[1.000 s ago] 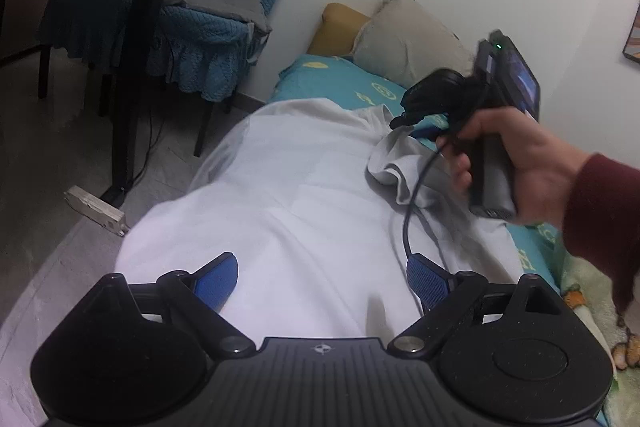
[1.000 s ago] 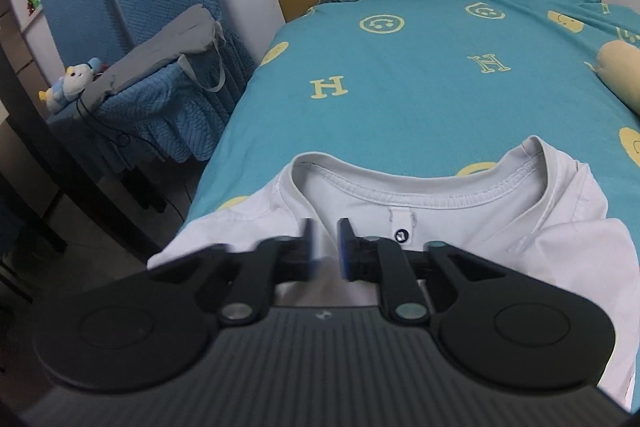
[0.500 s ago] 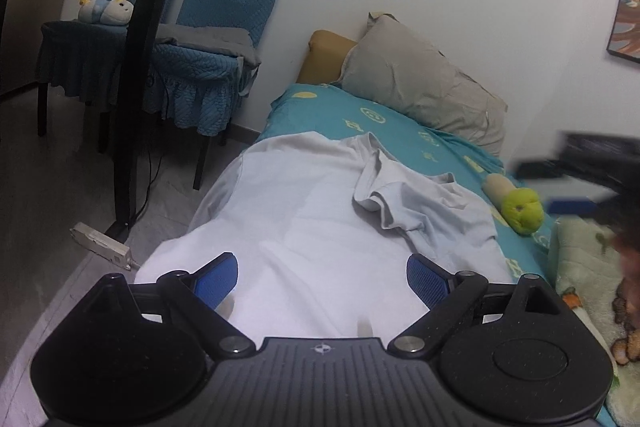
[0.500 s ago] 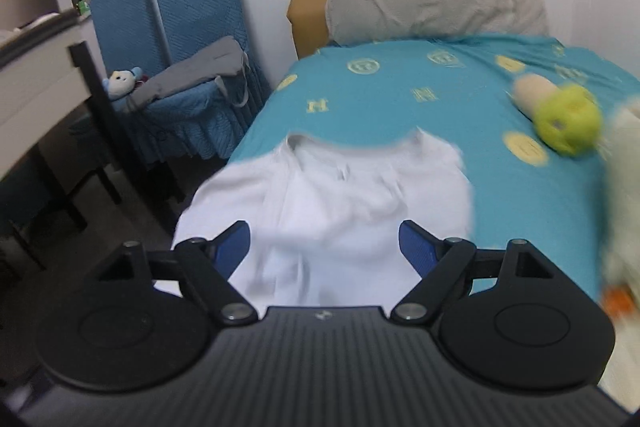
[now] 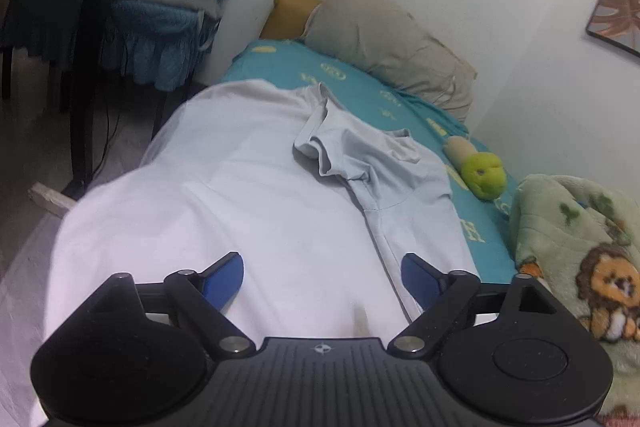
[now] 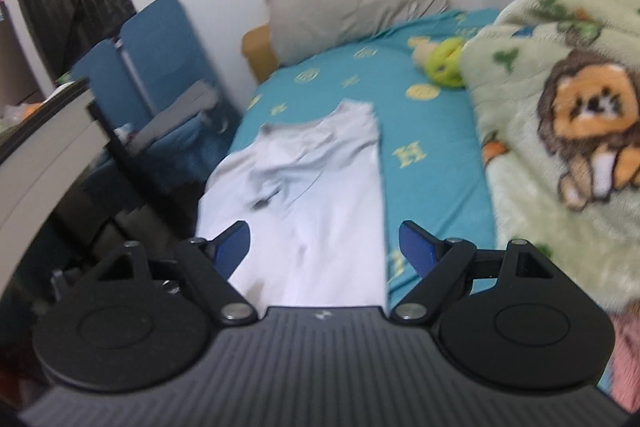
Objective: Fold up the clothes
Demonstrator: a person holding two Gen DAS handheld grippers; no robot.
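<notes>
A: So, we see the pale white cotton T-shirt (image 5: 256, 187) flat on the teal patterned bedsheet (image 6: 432, 131), right side folded in.

B: Left side, length folds remain. Left gripper (image 5: 322, 273) closing, empty; right gripper (image 6: 325, 247) wide, empty.

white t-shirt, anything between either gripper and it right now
Nothing visible stands in the way. The white t-shirt lies spread on the bed, with one sleeve folded over its chest. The left gripper, its jaws closing with nothing pinched, hovers over the lower part. The right gripper is open above it. The green toy and blanket lie off to the side.
</notes>
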